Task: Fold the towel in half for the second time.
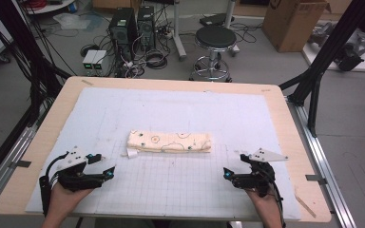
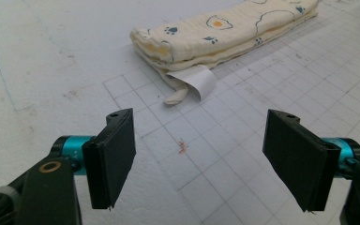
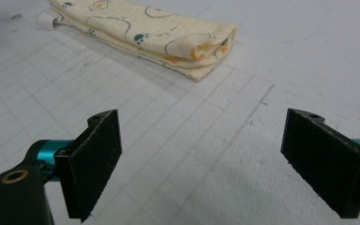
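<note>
- Beyond the table's far edge: grey floor, two black computer towers [image 1: 132,26], black round stool on a chrome base [image 1: 215,39], brown cardboard box [image 1: 294,21], tangled cables; black frame posts at both sides.
- Wide light wooden table [image 1: 285,114], covered nearly edge to edge by a white foam sheet with a thin pencilled grid [image 1: 171,114].
- At mid-sheet: long folded cream cloth printed with paw and cloud outlines [image 1: 169,141], lying flat, left to right; white label tab [image 1: 132,153] sticking out at its left end.
- Nothing between cloth and either gripper but bare grid; a small reddish speck [image 2: 182,146] just ahead of the left jaws.
- Left gripper [image 1: 108,170], black with teal fittings, held low at the near left, aimed at the cloth's left end, jaws spread wide, gripping nothing.
- Right gripper [image 1: 229,175], near right, aimed at the cloth's right end, jaws likewise wide apart and empty, well apart from the cloth.
</note>
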`<state>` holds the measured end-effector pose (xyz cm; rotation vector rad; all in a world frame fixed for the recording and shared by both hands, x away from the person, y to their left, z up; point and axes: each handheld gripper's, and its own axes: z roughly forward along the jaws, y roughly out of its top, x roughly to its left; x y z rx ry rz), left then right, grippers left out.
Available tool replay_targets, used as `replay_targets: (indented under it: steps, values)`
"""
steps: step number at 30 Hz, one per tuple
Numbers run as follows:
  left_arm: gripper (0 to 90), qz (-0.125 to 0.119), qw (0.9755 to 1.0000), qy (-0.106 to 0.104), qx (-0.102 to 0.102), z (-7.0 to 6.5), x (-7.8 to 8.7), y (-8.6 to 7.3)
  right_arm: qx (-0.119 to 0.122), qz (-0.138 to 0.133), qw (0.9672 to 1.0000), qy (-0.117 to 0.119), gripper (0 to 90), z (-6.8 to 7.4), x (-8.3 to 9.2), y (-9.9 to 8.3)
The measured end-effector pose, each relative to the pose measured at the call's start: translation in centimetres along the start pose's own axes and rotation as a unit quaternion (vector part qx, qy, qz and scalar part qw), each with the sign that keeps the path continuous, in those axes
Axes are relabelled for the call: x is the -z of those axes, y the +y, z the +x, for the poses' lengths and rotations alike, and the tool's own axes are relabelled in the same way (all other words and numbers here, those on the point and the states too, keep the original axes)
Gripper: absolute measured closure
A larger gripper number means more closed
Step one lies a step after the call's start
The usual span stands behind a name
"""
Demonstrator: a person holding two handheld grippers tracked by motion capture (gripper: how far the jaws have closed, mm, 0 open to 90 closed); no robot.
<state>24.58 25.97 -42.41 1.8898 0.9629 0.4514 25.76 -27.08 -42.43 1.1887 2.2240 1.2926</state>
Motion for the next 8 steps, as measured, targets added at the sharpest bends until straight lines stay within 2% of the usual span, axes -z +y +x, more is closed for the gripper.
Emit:
replay_targets:
  steps: [3, 8]
  values:
    - [26.1, 0.002, 1.0000, 0.003, 0.001, 0.09, 0.05, -0.08, 0.002, 0.008, 0.9999, -0.006, 12.1, -0.05, 0.07, -0.23]
    - [26.2, 0.003, 1.0000, 0.001, 0.001, 0.15, 0.10, -0.04, -0.002, 0.005, 0.9999, -0.010, 12.1, -0.25, 0.22, -0.36]
